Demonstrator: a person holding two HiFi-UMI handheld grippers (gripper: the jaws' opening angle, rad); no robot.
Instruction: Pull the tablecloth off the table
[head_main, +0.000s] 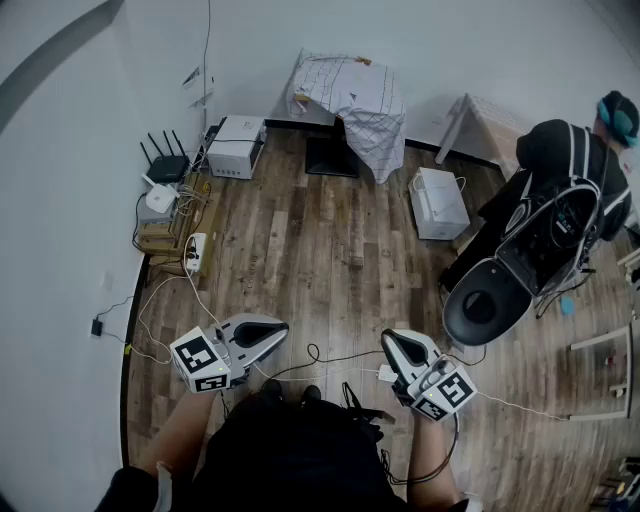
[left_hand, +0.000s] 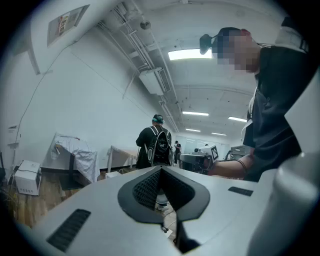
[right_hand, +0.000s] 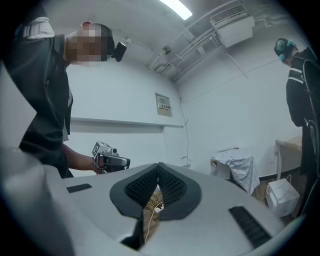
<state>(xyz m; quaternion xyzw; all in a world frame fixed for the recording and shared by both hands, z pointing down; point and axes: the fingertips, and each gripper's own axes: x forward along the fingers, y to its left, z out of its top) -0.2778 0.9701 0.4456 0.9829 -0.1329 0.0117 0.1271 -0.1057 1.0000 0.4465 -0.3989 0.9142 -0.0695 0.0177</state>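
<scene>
A white checked tablecloth (head_main: 352, 92) hangs over a small table against the far wall, across the wooden floor from me. It also shows at the left of the left gripper view as the tablecloth (left_hand: 76, 156), and at the right of the right gripper view as the tablecloth (right_hand: 238, 167). My left gripper (head_main: 280, 329) and right gripper (head_main: 389, 343) are held low in front of my body, pointing toward each other, far from the cloth. Both are shut with nothing between the jaws, as the left gripper (left_hand: 160, 172) and right gripper (right_hand: 159, 170) show in their own views.
A person with a backpack (head_main: 562, 195) stands at the right beside a second table (head_main: 482, 118). A white box (head_main: 438, 203) sits on the floor near the draped table. A white case (head_main: 236, 146), a router (head_main: 166, 164) and a power strip (head_main: 195, 252) with cables line the left wall.
</scene>
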